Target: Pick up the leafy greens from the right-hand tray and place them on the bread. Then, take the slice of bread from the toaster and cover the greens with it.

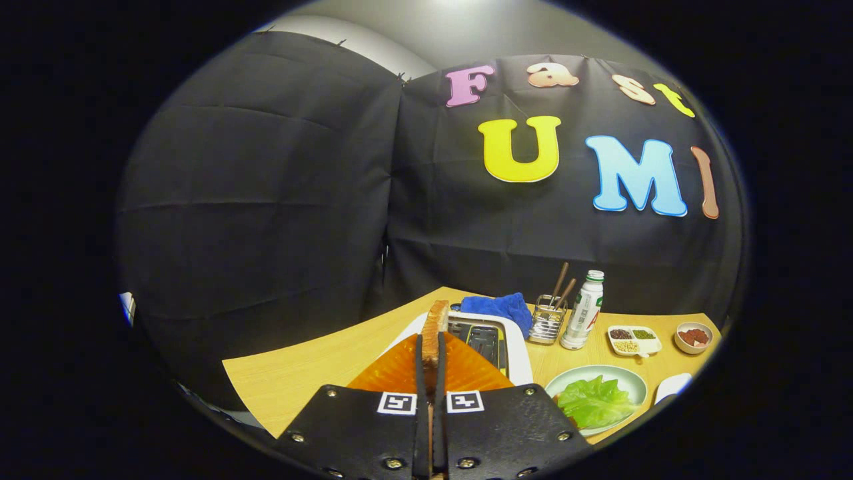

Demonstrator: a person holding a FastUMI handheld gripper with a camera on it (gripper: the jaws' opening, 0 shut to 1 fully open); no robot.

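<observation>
A toasted slice of bread (437, 323) stands edge-on between my fingers, and my gripper (431, 350) is shut on its lower part. It hangs above the left side of the white toaster (516, 350), whose dark slot (483, 340) lies just right of the fingers. Further right, on the wooden table, a pale green plate (603, 372) holds the leafy greens (595, 401), spread flat. What lies under the greens is mostly hidden.
Behind the toaster lie a blue cloth (498, 307), a wire holder with sticks (549, 321) and a white bottle (585, 310). A divided dish of grains (633, 340), a small bowl (693, 337) and a white tray's corner (673, 387) sit at the right.
</observation>
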